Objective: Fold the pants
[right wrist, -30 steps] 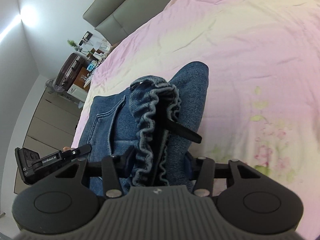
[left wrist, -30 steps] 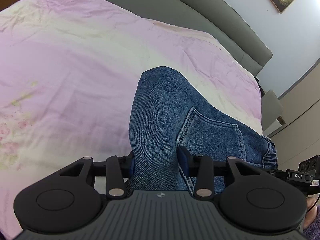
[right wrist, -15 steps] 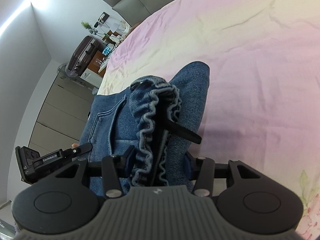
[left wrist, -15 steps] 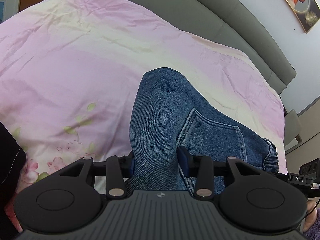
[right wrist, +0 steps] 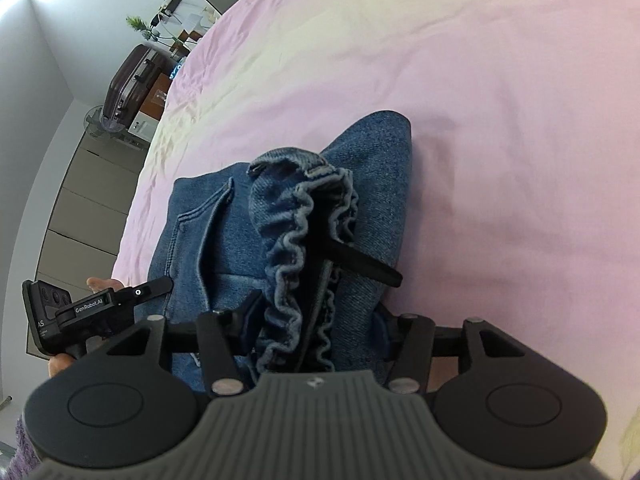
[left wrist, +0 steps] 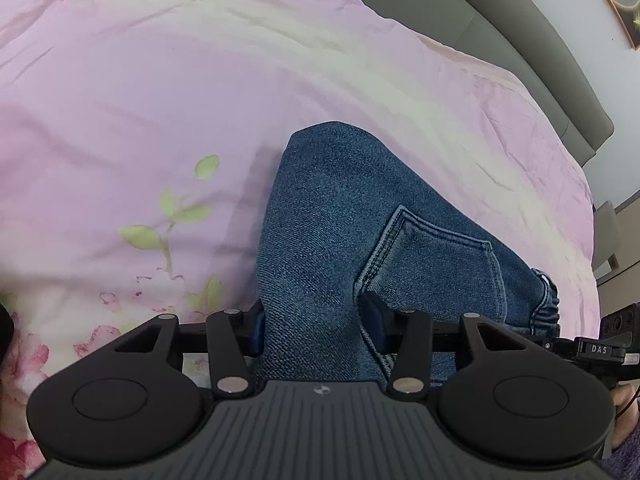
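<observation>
Blue denim pants [left wrist: 360, 220] are bunched and held up over a pink bedspread [left wrist: 140, 100]. My left gripper [left wrist: 314, 326] is shut on the pants fabric beside a back pocket [left wrist: 440, 256]. My right gripper [right wrist: 316, 326] is shut on the ruffled elastic waistband [right wrist: 296, 232] of the pants [right wrist: 372, 168]; a black drawstring [right wrist: 368, 266] sticks out to the right. The fingertips are buried in cloth. The left gripper's body [right wrist: 80, 312] shows at the left of the right wrist view.
A grey headboard [left wrist: 520, 40] runs along the bed's far side. A dark suitcase [right wrist: 128, 88], a desk with a plant and grey cabinets [right wrist: 80, 208] stand beyond the bed edge. Floral print [left wrist: 168, 220] marks the bedspread.
Both grippers have carried the pants across the bed; the floral print has come into the left view and left the right view. Both grips are unchanged.
</observation>
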Tool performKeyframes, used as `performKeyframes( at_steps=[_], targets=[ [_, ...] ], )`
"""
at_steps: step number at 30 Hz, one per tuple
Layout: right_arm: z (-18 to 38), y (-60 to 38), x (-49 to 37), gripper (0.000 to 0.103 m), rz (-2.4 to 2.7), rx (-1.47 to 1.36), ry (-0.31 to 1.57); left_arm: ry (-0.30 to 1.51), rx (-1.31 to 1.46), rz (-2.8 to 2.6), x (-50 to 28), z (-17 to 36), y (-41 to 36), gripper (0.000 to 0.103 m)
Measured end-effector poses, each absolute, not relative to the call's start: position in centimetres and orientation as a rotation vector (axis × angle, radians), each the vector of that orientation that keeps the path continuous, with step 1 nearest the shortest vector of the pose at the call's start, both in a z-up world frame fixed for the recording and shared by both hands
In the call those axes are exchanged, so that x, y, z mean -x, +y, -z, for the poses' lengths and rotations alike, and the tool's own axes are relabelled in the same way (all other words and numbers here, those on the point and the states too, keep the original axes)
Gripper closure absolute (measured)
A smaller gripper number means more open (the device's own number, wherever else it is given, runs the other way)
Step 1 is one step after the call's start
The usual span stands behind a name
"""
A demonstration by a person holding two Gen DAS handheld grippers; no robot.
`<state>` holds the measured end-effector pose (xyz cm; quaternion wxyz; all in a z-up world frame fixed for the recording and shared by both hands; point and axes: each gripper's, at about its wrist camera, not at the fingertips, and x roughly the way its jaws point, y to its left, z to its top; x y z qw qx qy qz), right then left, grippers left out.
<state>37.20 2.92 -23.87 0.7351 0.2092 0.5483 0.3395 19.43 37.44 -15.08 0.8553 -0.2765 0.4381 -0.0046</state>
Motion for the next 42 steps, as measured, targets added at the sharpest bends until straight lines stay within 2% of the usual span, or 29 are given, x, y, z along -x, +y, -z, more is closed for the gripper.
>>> performKeyframes(
  at_steps=[4,9,12,13,14,15,17,19,21,22,24,25,28,31,38,40,41,42],
  targets=[
    [24.0,3.6,-37.3,0.045,-0.714,-0.453,1.216,0.935,0.582,-0.037,-19.6,14.3,37.0,0.041],
    [20.2,3.2,-36.2,0.031,-0.676,-0.288,1.132,0.927,0.352,-0.126,-18.0,11.2,34.6,0.038],
    [17.5,2.1,-34.5,0.031,-0.663,-0.183,1.03,0.881,0.251,-0.141,-15.9,9.2,33.1,0.045],
    [16.6,1.8,-33.5,0.032,-0.669,-0.148,0.987,0.864,0.232,-0.144,-15.3,8.6,32.5,0.05],
    [15.8,1.7,-32.6,0.038,-0.681,-0.112,0.942,0.849,0.221,-0.146,-14.6,8.2,32.2,0.055],
    [15.0,1.9,-31.7,0.048,-0.7,-0.071,0.896,0.835,0.215,-0.153,-14.1,7.8,31.9,0.057],
    [13.8,2.9,-29.7,0.058,-0.738,0.027,0.81,0.816,0.214,-0.168,-13.6,7.4,31.1,0.066],
    [13.4,4.4,-28.0,0.063,-0.778,0.113,0.747,0.812,0.189,-0.19,-13.8,7.7,30.4,0.071],
    [13.8,5.9,-26.9,0.071,-0.804,0.182,0.729,0.819,0.167,-0.221,-14.0,8.6,30.0,0.074],
    [14.2,6.7,-26.6,0.075,-0.805,0.216,0.732,0.824,0.162,-0.232,-14.1,9.2,30.2,0.079],
    [15.6,8.0,-26.6,0.089,-0.77,0.277,0.745,0.856,0.187,-0.254,-14.6,10.7,30.8,0.083],
    [16.3,8.3,-26.9,0.09,-0.749,0.295,0.759,0.865,0.206,-0.253,-14.8,11.4,31.1,0.083],
    [18.5,8.0,-27.9,0.09,-0.732,0.253,0.827,0.884,0.274,-0.253,-14.9,13.3,32.1,0.083],
    [19.7,8.6,-27.8,0.091,-0.718,0.287,0.808,0.88,0.321,-0.273,-14.8,14.2,32.4,0.083],
    [19.5,8.6,-28.3,0.09,-0.71,0.27,0.825,0.805,0.312,-0.431,-13.4,11.7,29.4,0.082],
    [18.8,8.5,-28.1,0.087,-0.713,0.257,0.826,0.761,0.284,-0.44,-12.6,10.4,27.7,0.081],
    [18.2,8.5,-27.8,0.081,-0.714,0.259,0.816,0.742,0.272,-0.435,-12.2,9.7,26.9,0.079],
    [17.5,8.3,-27.3,0.07,-0.717,0.264,0.802,0.724,0.255,-0.429,-11.8,9.0,26.0,0.078]
  ],
)
